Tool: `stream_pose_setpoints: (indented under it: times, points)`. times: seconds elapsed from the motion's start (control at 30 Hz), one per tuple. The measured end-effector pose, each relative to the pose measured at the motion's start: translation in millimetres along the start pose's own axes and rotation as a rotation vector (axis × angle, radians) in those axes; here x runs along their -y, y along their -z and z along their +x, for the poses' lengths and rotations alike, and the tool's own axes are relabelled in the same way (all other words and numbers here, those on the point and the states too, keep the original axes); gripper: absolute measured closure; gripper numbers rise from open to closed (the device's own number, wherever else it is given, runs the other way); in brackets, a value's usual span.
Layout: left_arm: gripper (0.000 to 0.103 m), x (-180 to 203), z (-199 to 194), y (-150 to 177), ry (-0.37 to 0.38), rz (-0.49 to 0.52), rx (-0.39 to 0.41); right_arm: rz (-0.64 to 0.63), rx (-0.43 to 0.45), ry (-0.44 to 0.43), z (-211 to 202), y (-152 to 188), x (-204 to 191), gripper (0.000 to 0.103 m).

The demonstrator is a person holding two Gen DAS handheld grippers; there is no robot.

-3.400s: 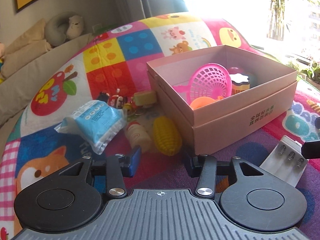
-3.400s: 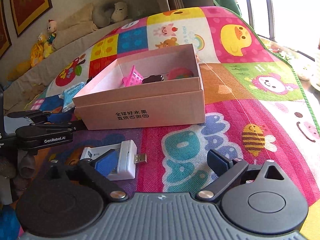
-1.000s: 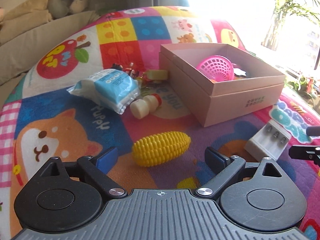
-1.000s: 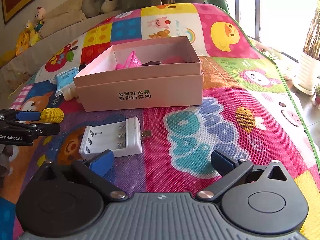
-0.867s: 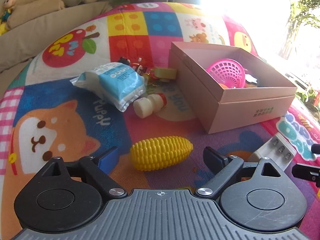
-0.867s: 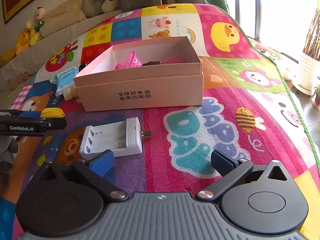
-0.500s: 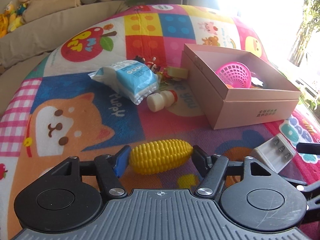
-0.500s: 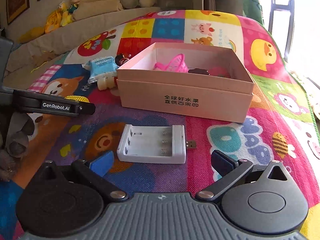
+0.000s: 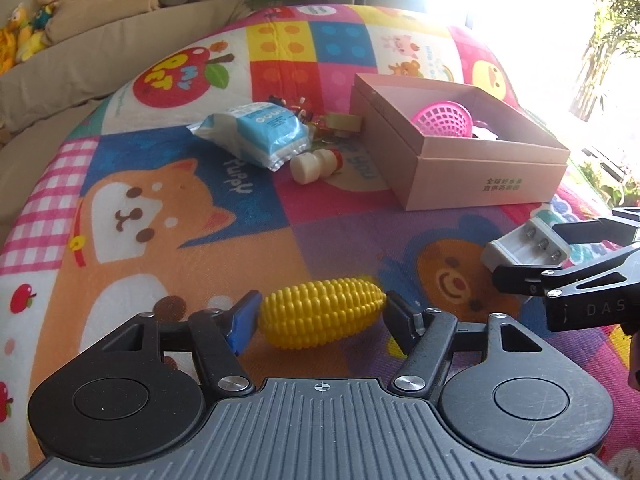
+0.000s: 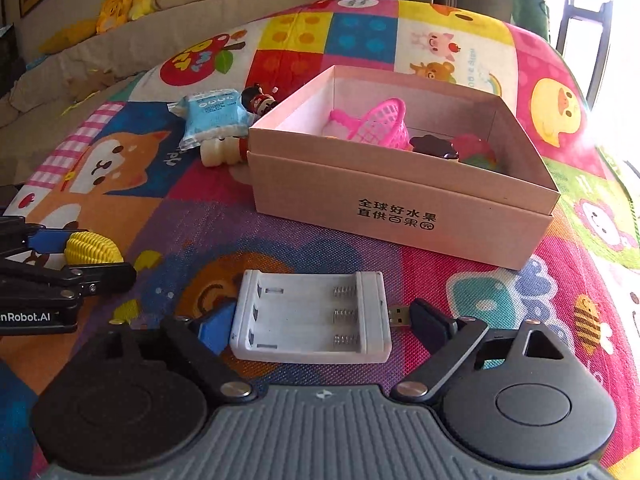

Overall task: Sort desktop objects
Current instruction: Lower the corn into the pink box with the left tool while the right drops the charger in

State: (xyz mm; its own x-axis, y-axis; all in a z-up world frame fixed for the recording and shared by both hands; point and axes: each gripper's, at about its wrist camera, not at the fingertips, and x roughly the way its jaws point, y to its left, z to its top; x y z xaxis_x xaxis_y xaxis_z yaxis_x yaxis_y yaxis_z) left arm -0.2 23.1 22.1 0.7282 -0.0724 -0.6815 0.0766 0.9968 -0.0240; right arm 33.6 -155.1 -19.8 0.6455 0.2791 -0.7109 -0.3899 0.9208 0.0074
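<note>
Two handheld grippers at toys on a colourful play mat, one on a toy corn cob, one around a battery charger.

The yellow toy corn cob [image 9: 322,312] lies crosswise between the pads of the left gripper [image 9: 320,320], which press on both its ends. To its right, the white battery charger [image 10: 312,318] lies on the play mat [image 9: 340,232] between the right gripper [image 10: 320,326] fingers; those jaws have just been closing, still open, the blue pad at the charger's left end, the other pad short of its USB plug. Beyond stands an open pink cardboard box [image 10: 400,208] holding a pink basket [image 10: 380,124]. Left of the box lie a blue packet [image 9: 260,138] and a small white bottle [image 9: 314,164].
</note>
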Motion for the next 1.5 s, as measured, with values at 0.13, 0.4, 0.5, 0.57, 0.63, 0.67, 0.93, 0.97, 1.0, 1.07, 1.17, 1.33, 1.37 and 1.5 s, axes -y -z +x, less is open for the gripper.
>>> stream_pose_setpoints:
  times: [0.13, 0.4, 0.5, 0.57, 0.63, 0.67, 0.93, 0.97, 1.0, 1.07, 1.17, 1.33, 1.37, 1.5]
  points:
    - [0.031, 17, -29, -38, 0.057, 0.048, 0.123, -0.015, 0.09, 0.018, -46, -10, 14, 0.012]
    - [0.031, 75, -36, -124, 0.131, 0.164, 0.33, 0.05, 0.461, 0.118, -164, -95, 73, 0.012]
    - [0.031, 87, -16, -134, 0.129, 0.173, 0.303, 0.072, 0.47, 0.129, -162, -112, 87, 0.012]
    - [0.031, 87, -6, -134, 0.133, 0.17, 0.283, 0.088, 0.449, 0.124, -151, -120, 94, 0.012]
    - [0.031, 84, 2, -132, 0.127, 0.17, 0.273, 0.101, 0.432, 0.119, -133, -128, 97, 0.012]
    - [0.031, 82, 5, -131, 0.119, 0.168, 0.267, 0.102, 0.431, 0.123, -124, -132, 98, 0.012]
    - [0.031, 59, 25, -128, 0.071, 0.145, 0.219, 0.141, 0.403, 0.137, -42, -168, 104, 0.009]
    - [0.031, 59, 28, -128, 0.073, 0.147, 0.213, 0.162, 0.407, 0.119, -43, -163, 106, 0.007]
    - [0.031, 60, 33, -128, 0.075, 0.148, 0.205, 0.178, 0.413, 0.104, -46, -156, 110, 0.004]
    - [0.031, 65, 44, -130, 0.091, 0.143, 0.188, 0.196, 0.428, 0.111, -57, -138, 114, 0.001]
    - [0.031, 75, 53, -141, 0.121, 0.127, 0.204, 0.202, 0.418, 0.141, -70, -108, 122, 0.0]
    - [0.007, 89, 57, -178, 0.106, 0.108, 0.318, 0.205, 0.364, 0.161, -82, -67, 128, 0.0]
    - [0.007, 87, 56, -182, 0.11, 0.1, 0.319, 0.189, 0.354, 0.176, -83, -60, 125, 0.0]
    - [0.007, 63, 44, -167, 0.083, 0.072, 0.322, 0.115, 0.338, 0.223, -83, -41, 114, 0.0]
